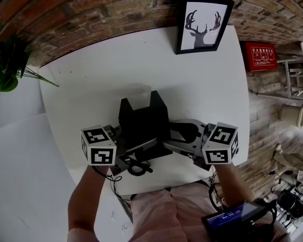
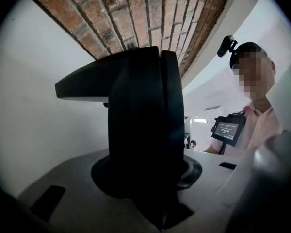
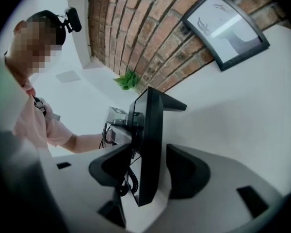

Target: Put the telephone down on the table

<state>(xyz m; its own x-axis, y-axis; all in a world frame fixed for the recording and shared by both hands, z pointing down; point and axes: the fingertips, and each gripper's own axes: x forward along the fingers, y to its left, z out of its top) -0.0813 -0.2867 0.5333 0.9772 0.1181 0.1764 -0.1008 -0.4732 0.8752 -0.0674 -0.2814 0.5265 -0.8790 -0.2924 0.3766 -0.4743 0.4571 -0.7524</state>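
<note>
A black telephone [image 1: 143, 120] is over the near part of the white table [image 1: 116, 69], between my two grippers. My left gripper [image 1: 129, 153] is shut on its left edge; in the left gripper view the telephone [image 2: 145, 125] fills the gap between the jaws. My right gripper [image 1: 178, 137] reaches in from the right. In the right gripper view the telephone [image 3: 148, 144] stands edge-on between the open fingers [image 3: 186, 171], with a gap on the right side. Its coiled cord [image 3: 128, 178] hangs below. I cannot tell whether the telephone rests on the table.
A framed deer picture [image 1: 202, 24] leans on the brick wall at the table's far edge. A green plant [image 1: 7, 64] is at the far left. The cord [image 1: 137, 168] loops at the near table edge, by the person's body. A red sign [image 1: 260, 56] hangs on the right.
</note>
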